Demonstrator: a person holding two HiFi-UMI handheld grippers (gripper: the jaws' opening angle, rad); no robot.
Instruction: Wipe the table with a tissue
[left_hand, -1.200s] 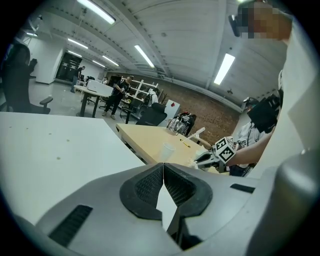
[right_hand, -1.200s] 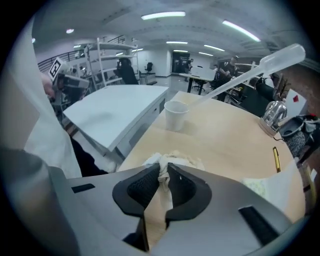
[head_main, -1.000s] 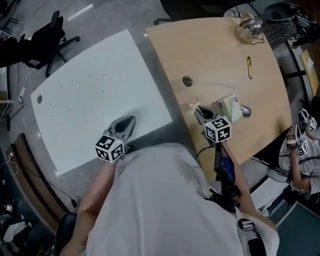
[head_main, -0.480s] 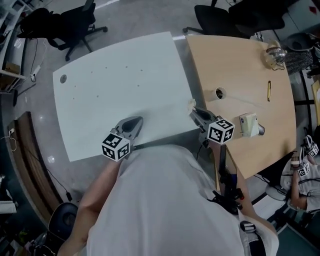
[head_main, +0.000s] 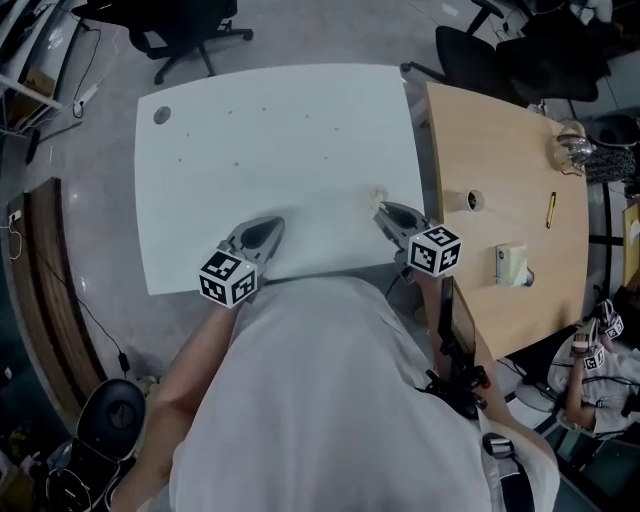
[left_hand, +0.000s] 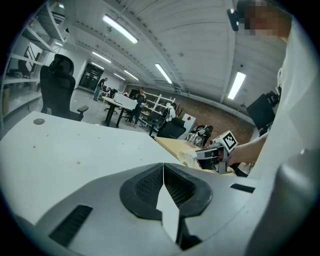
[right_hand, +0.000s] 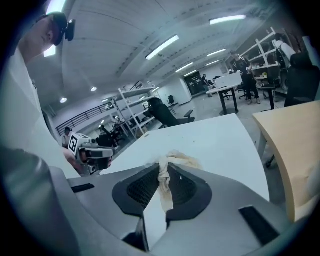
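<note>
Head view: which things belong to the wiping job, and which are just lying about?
In the job: tissue, pinched in the right gripper; white table.
Lying about: tissue pack and yellow pen, both on the wooden table; office chair.

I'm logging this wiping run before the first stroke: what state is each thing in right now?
Left hand-held gripper: shut, empty.
Right hand-held gripper: shut on the tissue.
Tissue: crumpled, pinched between the jaws, over the white table's near right part.
White table: a few small specks on it.
Tissue pack: on the wooden table, apart from both grippers.
</note>
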